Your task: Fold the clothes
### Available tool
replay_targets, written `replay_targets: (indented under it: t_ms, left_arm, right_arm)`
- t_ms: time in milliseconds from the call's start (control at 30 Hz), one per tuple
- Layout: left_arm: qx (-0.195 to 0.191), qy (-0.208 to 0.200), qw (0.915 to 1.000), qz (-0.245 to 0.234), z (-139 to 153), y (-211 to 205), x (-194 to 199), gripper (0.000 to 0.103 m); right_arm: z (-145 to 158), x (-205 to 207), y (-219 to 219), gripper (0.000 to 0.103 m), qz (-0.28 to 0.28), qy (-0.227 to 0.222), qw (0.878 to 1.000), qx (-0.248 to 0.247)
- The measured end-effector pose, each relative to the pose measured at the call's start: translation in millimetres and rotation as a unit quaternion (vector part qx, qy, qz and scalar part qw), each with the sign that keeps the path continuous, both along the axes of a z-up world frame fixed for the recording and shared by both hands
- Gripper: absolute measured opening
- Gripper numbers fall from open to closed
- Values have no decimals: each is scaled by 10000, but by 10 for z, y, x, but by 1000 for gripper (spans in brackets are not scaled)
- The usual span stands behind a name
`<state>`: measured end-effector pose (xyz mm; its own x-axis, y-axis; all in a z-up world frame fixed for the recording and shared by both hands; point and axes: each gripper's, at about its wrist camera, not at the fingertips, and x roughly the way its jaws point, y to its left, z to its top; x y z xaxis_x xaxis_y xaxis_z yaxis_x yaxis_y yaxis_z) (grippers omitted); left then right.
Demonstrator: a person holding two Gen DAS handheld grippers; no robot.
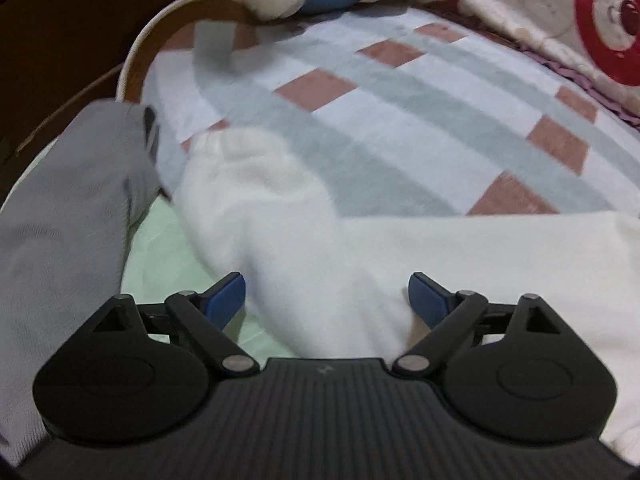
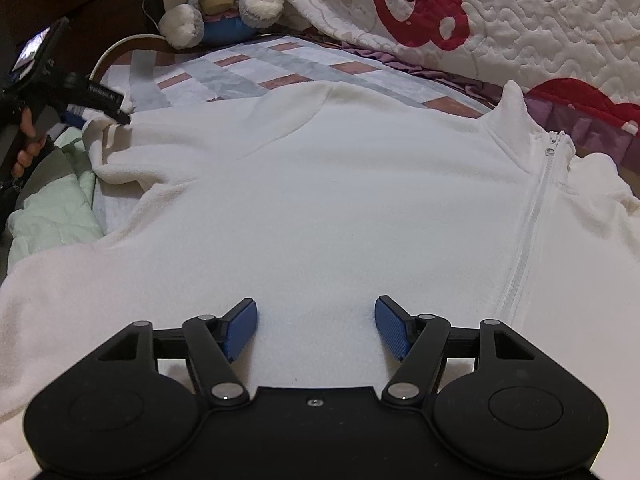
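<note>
Your left tongs (image 1: 326, 300) are spread wide, with the white fleece sleeve (image 1: 256, 200) running up between the two blue pads; the cloth lies loose in the gap and neither pad visibly presses it. The sleeve's long axis runs straight ahead of the tongs, cuff end farthest away, and the picture is blurred there. To the left of these tongs is a grey garment (image 1: 60, 220), and ahead of them the checked bedsheet (image 1: 400, 120).

From your right-hand camera, the left tongs (image 2: 120, 114) show at the far left edge, held low and level by a hand (image 2: 26, 140), tips at the sleeve end of the white fleece jacket (image 2: 320, 200).

Your right tongs (image 2: 316, 328) are also open, pads apart, low over the jacket's body near its hem, with nothing between them but flat fleece below. The jacket lies spread on the bed, its collar (image 2: 512, 112) ahead and to the right, and its closed zipper (image 2: 532, 216) running away from the tongs on their right side. Beyond the collar is a quilt with a red bear (image 2: 420, 0); far ahead to the left, a plush rabbit (image 2: 224, 4).
</note>
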<state>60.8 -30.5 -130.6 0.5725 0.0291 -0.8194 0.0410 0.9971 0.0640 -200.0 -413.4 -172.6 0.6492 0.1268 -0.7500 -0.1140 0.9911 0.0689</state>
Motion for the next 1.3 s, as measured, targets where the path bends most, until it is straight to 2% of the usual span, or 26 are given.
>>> replay_targets:
  t_ms: [33,67,133,167,200,267,367,433,500,533,600,667,733,767,833,867,933,1000,1067,1167,1300]
  left_arm:
    - [-129,45,9999,45,-16,69,-5,88]
    - [-276,78,9996,67,-30,137,-8,70]
    - [-461,133,9988,-48,-46,213,5,41]
    - [-485,127,9987,-96,-54,219,16,32]
    - [-529,101,9985,-134,-52,220,18,27]
    - [-575,6,9982,-171,-25,206,1,20]
    - [-629,-326,9972,-255,182,113,-85,18]
    - [-949,-654,9912,-654,485,-70,-200,18]
    - [-1266,-980,9815,-1051,788,-252,-314,18]
    - [-1462,-1096,9744,-1306,928,-364,-381,17]
    - [-1987,-1161,9520,-2017,1164,-663,-550,17]
    - [-2448,-1071,9234,-2755,1287,-987,-750,17]
    - [-2864,-902,8877,-3490,1357,-1322,-963,17]
    - [-3022,-786,8713,-3785,1352,-1481,-1062,17]
    - [-3184,-448,8514,-4144,1196,-1768,-1232,17]
    - [-3226,-274,8442,-4272,1088,-1905,-1306,17]
    - [-3175,139,8438,-4324,745,-2153,-1395,17]
    - [-3166,822,8484,-4163,372,-2300,-1377,17]
    - [-3153,1425,8488,-3998,64,-2392,-1350,17]
    - [-2969,1653,8529,-3963,-103,-2385,-1316,18]
    - [-3076,1979,8410,-3986,-106,-2333,-1241,21]
  right_arm:
    - [-3,-7,4,71,-13,-15,10000,-3]
    - [-5,-9,6,71,-20,-23,10000,-6]
    - [-6,-9,9,71,-28,-30,10000,-12]
    - [-7,-9,10,71,-32,-34,10000,-16]
    - [-7,-9,11,71,-36,-37,10000,-19]
    - [-9,-9,14,71,-44,-44,10000,-25]
    - [-19,-32,11,71,-82,-90,9999,-14]
    - [-18,-40,10,71,-76,-83,9999,-18]
    - [-14,-47,9,71,-62,-67,10000,-26]
    - [-12,-50,8,71,-55,-59,10000,-30]
    - [-5,-47,-8,72,-93,-40,9999,44]
    - [5,-51,-49,72,-173,-19,9996,204]
    - [17,-73,-137,71,-319,4,9982,514]
    - [18,-97,-197,71,-406,4,9967,698]
    - [4,-165,-316,71,-559,-36,9933,1009]
    - [-1,-201,-350,71,-593,-44,9925,1071]
    - [-1,-266,-381,71,-619,-33,9920,1096]
    - [-2,-331,-412,71,-644,-23,9916,1120]
    - [10,-372,-391,71,-558,43,9941,931]
    - [46,-402,-393,71,-604,61,9972,440]
    - [116,-444,-459,69,-905,-3,9949,-436]
